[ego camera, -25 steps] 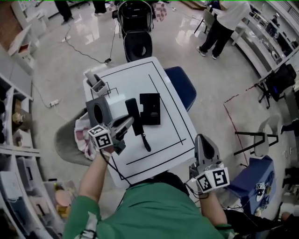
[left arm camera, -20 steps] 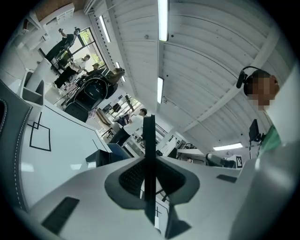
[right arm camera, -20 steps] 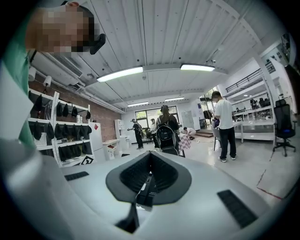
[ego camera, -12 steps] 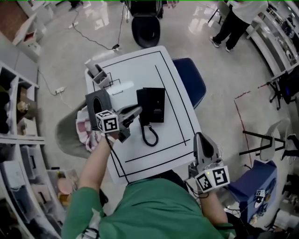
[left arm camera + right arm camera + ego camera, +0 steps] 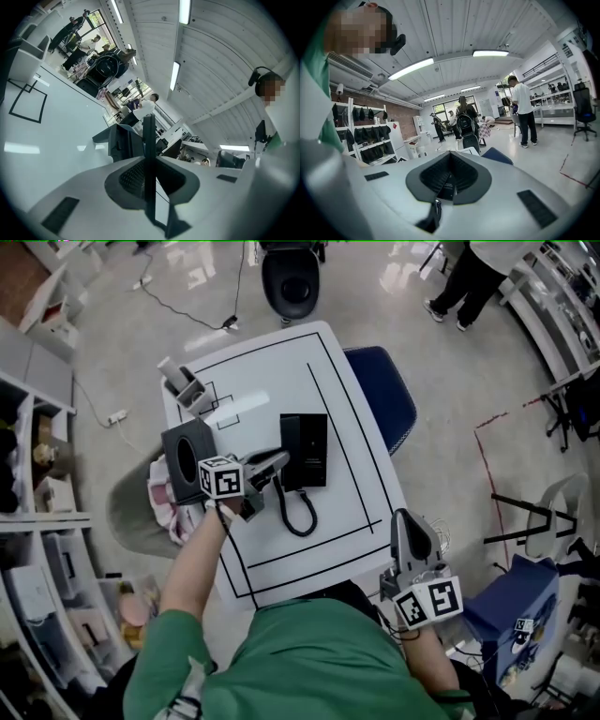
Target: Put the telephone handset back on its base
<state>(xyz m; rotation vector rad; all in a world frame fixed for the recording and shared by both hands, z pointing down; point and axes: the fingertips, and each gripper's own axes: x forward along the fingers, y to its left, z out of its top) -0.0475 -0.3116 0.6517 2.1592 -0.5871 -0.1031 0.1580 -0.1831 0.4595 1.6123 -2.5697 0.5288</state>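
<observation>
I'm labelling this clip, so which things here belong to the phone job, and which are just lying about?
Job:
- telephone base
- handset
- left tool

Lying about:
- black box
- grey holder
- pink cloth

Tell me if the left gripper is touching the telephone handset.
Cannot tell. In the head view the shut left gripper overlaps the edge of the handset; no view shows contact or a gap.

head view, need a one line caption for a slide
Handset seated on the telephone base on a white table, cord looped below; left gripper shut beside it, right gripper shut off the corner.
</observation>
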